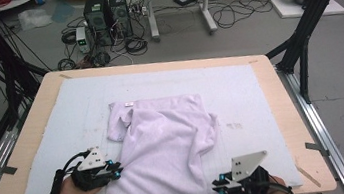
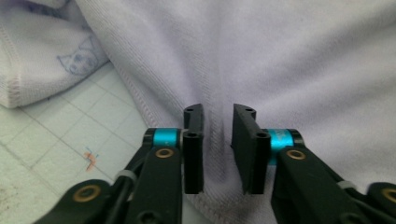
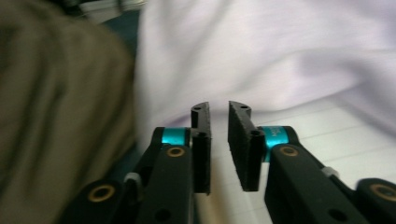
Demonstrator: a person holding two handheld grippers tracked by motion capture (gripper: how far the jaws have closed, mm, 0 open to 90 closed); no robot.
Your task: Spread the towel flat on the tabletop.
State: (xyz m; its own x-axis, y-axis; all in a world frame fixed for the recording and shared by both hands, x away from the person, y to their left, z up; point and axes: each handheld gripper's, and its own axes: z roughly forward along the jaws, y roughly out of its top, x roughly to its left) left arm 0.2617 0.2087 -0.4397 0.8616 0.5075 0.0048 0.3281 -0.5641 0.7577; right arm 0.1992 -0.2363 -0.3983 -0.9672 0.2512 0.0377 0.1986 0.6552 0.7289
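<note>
Folding looks only partly done: the lilac shirt [image 1: 166,148] lies rumpled at lower centre of the mat [image 1: 240,93]. My left gripper [image 2: 218,140] straddles its hem, jaws slightly apart; my right gripper [image 3: 218,140] stands empty, jaws slightly apart, beside its edge.

Garment [image 1: 166,148] lies on the mat [image 1: 239,88], which covers most of the table [image 1: 295,126]; its near hem hangs over the near edge. My left gripper [image 1: 116,171] sits at the garment's near-left edge, my right gripper [image 1: 215,186] at its near-right corner. Far behind the table, computer towers [image 1: 107,14] stand on the floor, left of a desk leg [image 1: 151,14].
</note>
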